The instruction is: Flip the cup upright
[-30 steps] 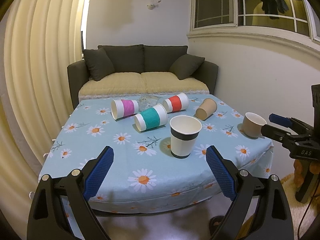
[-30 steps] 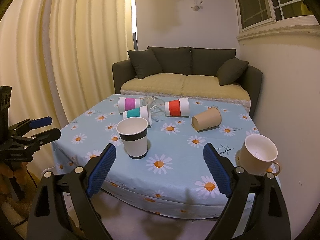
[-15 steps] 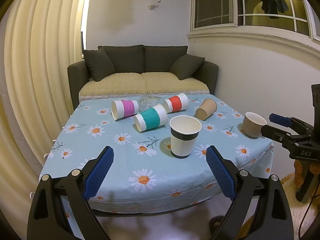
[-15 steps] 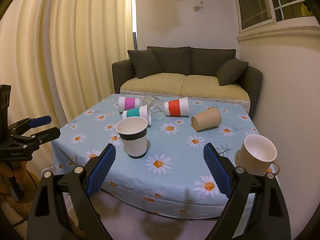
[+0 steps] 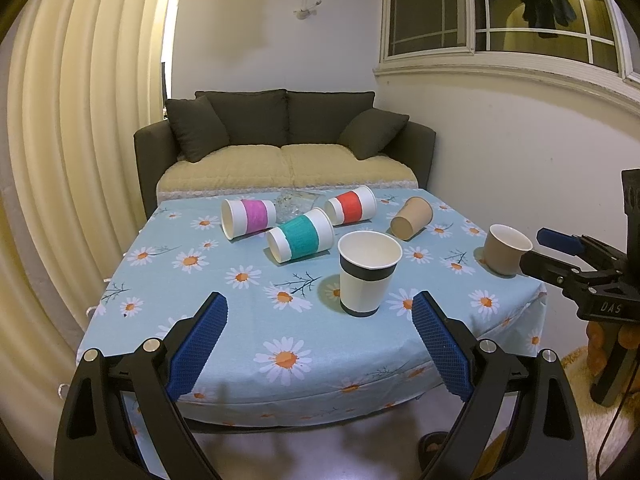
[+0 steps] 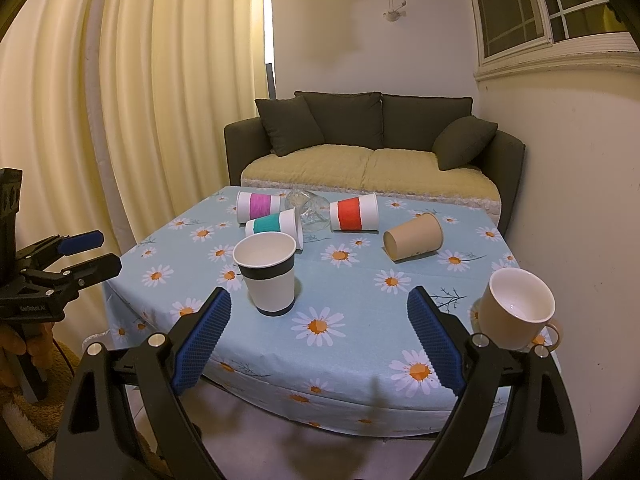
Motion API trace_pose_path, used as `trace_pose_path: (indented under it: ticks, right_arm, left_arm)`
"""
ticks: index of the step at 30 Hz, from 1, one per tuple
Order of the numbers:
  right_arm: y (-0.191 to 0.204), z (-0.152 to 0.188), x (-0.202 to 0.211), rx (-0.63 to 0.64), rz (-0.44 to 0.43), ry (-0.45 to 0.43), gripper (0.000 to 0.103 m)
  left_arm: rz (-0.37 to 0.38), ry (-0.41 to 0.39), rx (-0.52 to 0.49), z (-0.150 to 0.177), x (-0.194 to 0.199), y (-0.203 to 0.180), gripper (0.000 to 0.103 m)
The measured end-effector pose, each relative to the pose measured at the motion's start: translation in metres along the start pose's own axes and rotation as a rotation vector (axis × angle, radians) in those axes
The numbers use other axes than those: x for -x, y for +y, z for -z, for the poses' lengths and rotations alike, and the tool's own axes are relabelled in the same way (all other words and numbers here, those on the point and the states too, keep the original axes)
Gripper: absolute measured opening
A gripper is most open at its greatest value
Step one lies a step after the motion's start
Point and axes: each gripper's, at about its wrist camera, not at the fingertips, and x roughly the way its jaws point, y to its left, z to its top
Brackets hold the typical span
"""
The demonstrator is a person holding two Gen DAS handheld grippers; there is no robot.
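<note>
Several cups lie on their sides on the daisy tablecloth (image 5: 240, 328): a purple-banded cup (image 5: 248, 218) (image 6: 258, 207), a teal-banded cup (image 5: 300, 239) (image 6: 274, 226), a red-banded cup (image 5: 351, 211) (image 6: 354, 213), a plain brown cup (image 5: 412, 223) (image 6: 414, 237) and a clear glass (image 5: 292, 202) (image 6: 308, 206). A black-banded paper cup (image 5: 369, 272) (image 6: 267, 272) and a beige mug (image 5: 506, 249) (image 6: 516, 308) stand upright. My left gripper (image 5: 320, 336) is open and empty before the table's near edge. My right gripper (image 6: 318, 334) is open and empty, the mug at its right finger.
A dark sofa (image 5: 280, 148) (image 6: 372, 148) stands behind the table. Curtains (image 5: 80, 140) hang on the left and a wall with a window (image 5: 500, 20) is on the right. The other gripper shows at each view's edge (image 5: 580, 272) (image 6: 52, 272).
</note>
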Motion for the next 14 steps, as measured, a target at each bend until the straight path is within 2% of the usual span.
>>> trace_pose_path:
  ticks: [14]
  right_arm:
    - [0.0017,0.0005,-0.0002,0.004,0.000,0.004,0.089]
  left_arm:
    - [-0.004,0.003,0.000,0.0011,-0.0005,-0.0014,0.091]
